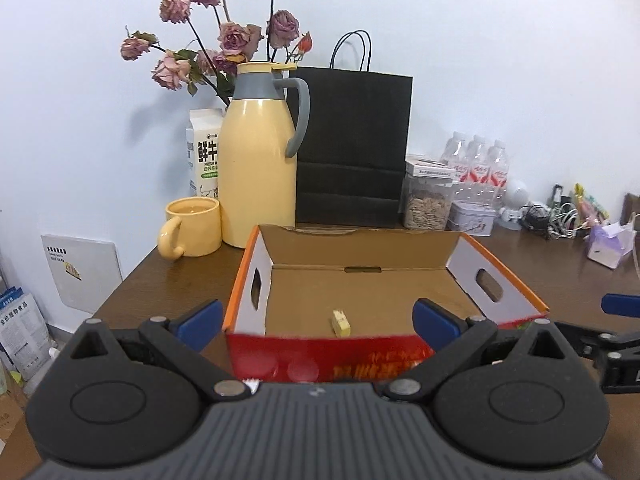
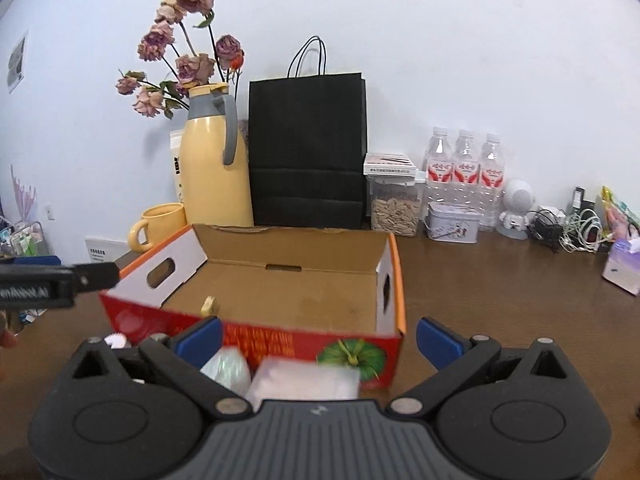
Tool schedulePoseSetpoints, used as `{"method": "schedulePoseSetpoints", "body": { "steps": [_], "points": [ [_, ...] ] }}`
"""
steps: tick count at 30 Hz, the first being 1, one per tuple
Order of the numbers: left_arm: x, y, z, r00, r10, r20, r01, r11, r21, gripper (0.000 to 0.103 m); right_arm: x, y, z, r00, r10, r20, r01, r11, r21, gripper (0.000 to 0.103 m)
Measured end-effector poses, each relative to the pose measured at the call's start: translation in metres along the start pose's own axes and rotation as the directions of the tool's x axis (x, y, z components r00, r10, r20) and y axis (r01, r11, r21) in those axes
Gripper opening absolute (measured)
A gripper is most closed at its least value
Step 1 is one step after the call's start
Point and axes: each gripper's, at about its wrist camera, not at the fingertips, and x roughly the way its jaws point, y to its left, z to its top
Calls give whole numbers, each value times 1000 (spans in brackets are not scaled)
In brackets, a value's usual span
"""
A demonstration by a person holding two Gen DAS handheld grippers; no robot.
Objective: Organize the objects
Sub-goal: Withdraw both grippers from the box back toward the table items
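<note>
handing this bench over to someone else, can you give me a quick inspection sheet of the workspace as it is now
surface: brown wooden table, bare to the right of the box.
job's things: open cardboard box with red front, one small yellow block inside; pale wrapped packets lie before the box, blurred.
clutter: yellow jug, yellow mug, milk carton, dried roses, black paper bag, seed jar, tin, three water bottles, tissue box.
grippers: left gripper and right gripper both open, nothing between the jaws.
cables: tangled bundle at the far right by the wall.
surroundings: white wall; papers beside the table.
</note>
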Motion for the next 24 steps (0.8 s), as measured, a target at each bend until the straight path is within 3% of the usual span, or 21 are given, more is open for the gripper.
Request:
{"method": "schedulePoseSetpoints", "body": {
  "steps": [11, 17, 24],
  "points": [
    [-54, 24, -44, 999, -12, -35, 12, 1000, -2, 103, -63, -20, -57, 1000, -15, -18, 15, 1000, 3, 103],
    [-58, 37, -66, 996, -21, -92, 16, 998, -55, 103, -57, -16, -82, 997, 15, -81, -14, 1000, 5, 103],
    [-61, 33, -70, 995, -24, -94, 21, 999, -25, 103, -41, -1, -83, 994, 27, -108, -33, 998, -55, 103]
  ]
}}
